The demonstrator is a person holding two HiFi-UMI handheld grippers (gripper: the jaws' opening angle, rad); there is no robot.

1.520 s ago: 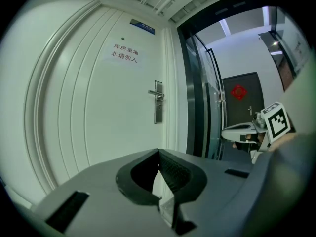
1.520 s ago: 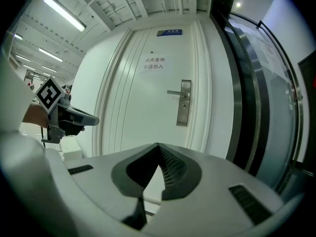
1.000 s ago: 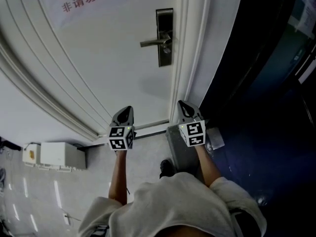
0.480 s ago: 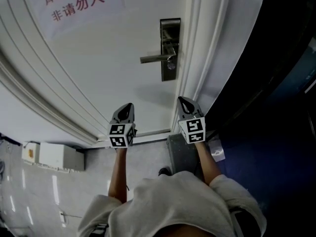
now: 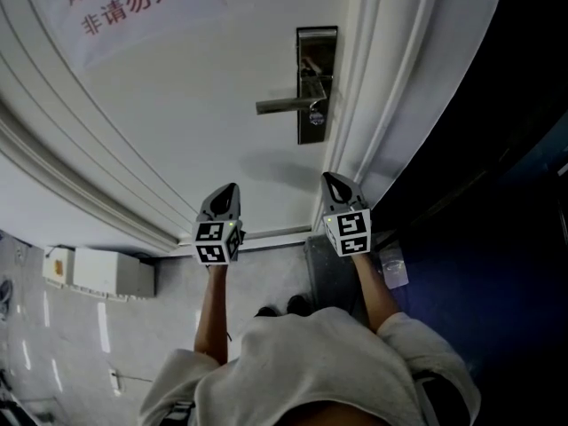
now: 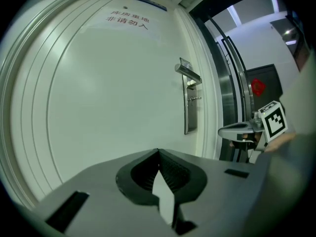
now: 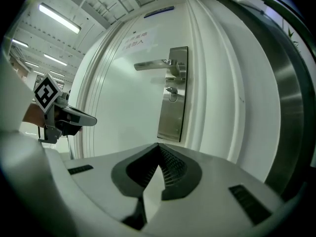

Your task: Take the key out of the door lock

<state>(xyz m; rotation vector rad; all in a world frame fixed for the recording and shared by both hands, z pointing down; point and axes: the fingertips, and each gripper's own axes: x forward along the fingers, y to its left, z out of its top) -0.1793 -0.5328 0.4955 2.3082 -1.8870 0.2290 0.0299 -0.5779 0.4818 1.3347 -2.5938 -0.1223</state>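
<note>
Key, small and silvery [image 7: 171, 94], seated in the cylinder just under the lever, on the tall brushed-steel lock plate [image 7: 169, 120]; too small for finer detail. Straight steel lever handle [image 7: 150, 64] level, pointing away from the door's latch edge. Plate set close to that edge of the white panelled door [image 5: 204, 114], just beside the stepped white door frame [image 5: 386, 105]. Past the frame, a dark blue-black panel [image 5: 497, 202] closing in the right side. White paper notice with red characters [image 5: 133, 3] high on the door, well apart from the lock. Bare door face between the handle and both tools.

Left gripper [image 5: 232, 187] clenched tip to tip, empty, short of the door; plate ahead and off to its right. Right gripper [image 5: 328, 177] likewise clenched and empty, near the frame edge, plate straight ahead and above.

Low white box [image 5: 102, 273] on the glossy grey floor [image 5: 53, 353], far left against the wall.
</note>
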